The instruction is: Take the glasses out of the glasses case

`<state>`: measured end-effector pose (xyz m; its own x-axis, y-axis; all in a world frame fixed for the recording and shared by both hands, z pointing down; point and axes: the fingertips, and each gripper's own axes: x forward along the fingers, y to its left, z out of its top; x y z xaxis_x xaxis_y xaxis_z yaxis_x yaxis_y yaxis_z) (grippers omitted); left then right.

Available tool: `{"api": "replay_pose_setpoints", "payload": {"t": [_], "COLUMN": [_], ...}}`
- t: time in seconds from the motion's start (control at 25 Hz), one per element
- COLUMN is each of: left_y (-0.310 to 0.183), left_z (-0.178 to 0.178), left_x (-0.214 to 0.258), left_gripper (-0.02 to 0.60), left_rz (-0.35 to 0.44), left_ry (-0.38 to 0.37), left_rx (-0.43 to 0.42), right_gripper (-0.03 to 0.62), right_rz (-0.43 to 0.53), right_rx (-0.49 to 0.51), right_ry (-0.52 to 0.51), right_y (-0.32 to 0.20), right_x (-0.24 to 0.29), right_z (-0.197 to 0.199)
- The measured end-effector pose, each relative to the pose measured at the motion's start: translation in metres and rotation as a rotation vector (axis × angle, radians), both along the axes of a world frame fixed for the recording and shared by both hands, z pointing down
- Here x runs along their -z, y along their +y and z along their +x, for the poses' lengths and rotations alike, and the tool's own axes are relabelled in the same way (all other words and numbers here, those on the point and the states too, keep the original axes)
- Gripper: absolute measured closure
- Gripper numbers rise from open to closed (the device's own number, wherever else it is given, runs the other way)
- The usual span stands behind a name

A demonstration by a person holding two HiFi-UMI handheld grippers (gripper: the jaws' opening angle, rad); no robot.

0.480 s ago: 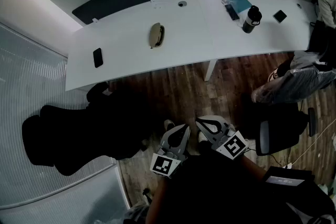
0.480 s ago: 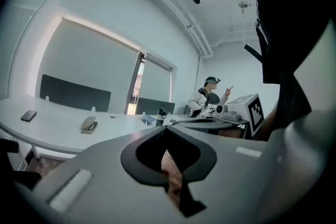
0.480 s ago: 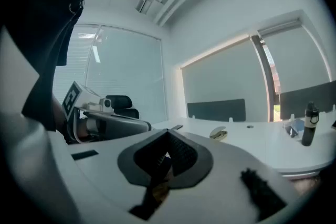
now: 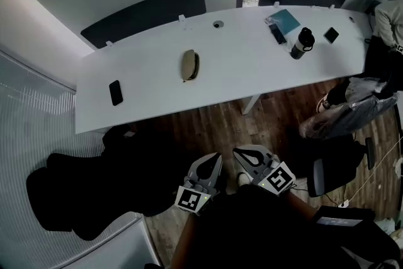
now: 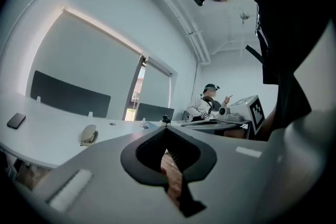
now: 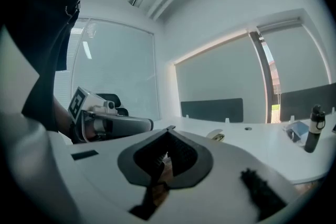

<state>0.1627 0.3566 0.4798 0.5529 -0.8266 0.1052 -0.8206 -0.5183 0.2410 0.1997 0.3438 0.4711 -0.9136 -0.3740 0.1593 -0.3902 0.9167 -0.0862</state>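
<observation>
A beige glasses case (image 4: 189, 65) lies closed on the long white table (image 4: 151, 91), left of its middle; it also shows small in the left gripper view (image 5: 88, 135) and the right gripper view (image 6: 216, 135). Both grippers are held close to the person's body, well short of the table and over the wooden floor. The left gripper (image 4: 214, 159) is shut with nothing in it, its jaws meeting at the tip (image 5: 166, 128). The right gripper (image 4: 239, 153) is shut and empty too, jaws together (image 6: 170, 128). No glasses are visible.
On the table lie a black phone (image 4: 116, 92) at the left, and a dark bottle (image 4: 301, 42), a blue booklet (image 4: 285, 19) and a small black device (image 4: 331, 34) at the right. Black chairs (image 4: 94, 179) stand left of me, and another chair (image 4: 340, 164) right. A seated person (image 5: 206, 107) is at the far end.
The view has shifted slightly: the table and case sit a little lower in the frame now, and both grippers have stayed shut near the body.
</observation>
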Motion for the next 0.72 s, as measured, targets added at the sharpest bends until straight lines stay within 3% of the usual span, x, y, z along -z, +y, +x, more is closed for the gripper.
{"api": "replay_pose_setpoints", "payload": {"t": [0.2,0.36,0.72], "left_y": [-0.026,-0.035,-0.061], "left_z": [-0.043,-0.077,-0.151], "left_x": [-0.001,-0.015,-0.03], "left_gripper": [0.574,0.575,0.575], "left_rz": [-0.049,-0.046,-0.017], "left_ry": [0.001,-0.045,-0.08], "left_rx": [0.034,0.013,-0.042], "right_gripper": [0.586,0.586,0.586], "right_rz": [0.003,0.003,-0.022], "right_rx": [0.039,0.051,-0.047], "right_ry": [0.02,0.041,0.08], "right_y": [-0.014,-0.027,-0.072], "right_x": [0.006,0.006,-0.005], "right_z": [-0.045,-0.08,-0.148]}}
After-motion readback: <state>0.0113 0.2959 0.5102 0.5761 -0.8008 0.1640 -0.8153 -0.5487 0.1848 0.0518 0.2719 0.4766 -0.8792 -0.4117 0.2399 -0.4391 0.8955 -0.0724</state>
